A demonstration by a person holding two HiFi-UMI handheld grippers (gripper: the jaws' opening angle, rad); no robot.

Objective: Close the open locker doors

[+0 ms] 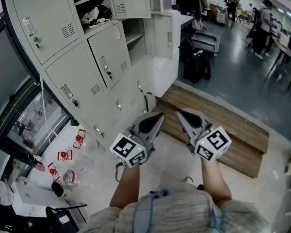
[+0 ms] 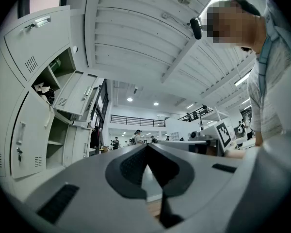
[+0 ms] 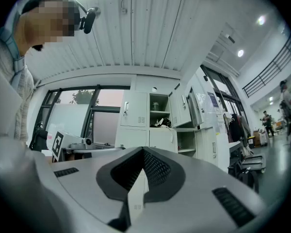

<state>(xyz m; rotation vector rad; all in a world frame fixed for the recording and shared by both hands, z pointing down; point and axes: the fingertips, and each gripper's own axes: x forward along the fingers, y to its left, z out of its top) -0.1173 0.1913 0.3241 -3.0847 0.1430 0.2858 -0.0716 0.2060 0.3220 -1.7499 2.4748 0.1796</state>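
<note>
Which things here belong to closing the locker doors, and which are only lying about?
For the job:
upper open door
lower open door
left gripper and right gripper, both shut and empty

Lying about:
plastic bottles
black bags
wooden platform

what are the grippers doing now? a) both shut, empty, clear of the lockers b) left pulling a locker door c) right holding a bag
A: the left gripper and right gripper are both shut with nothing between them, short of the pale grey metal lockers, where some doors stand open.
</note>
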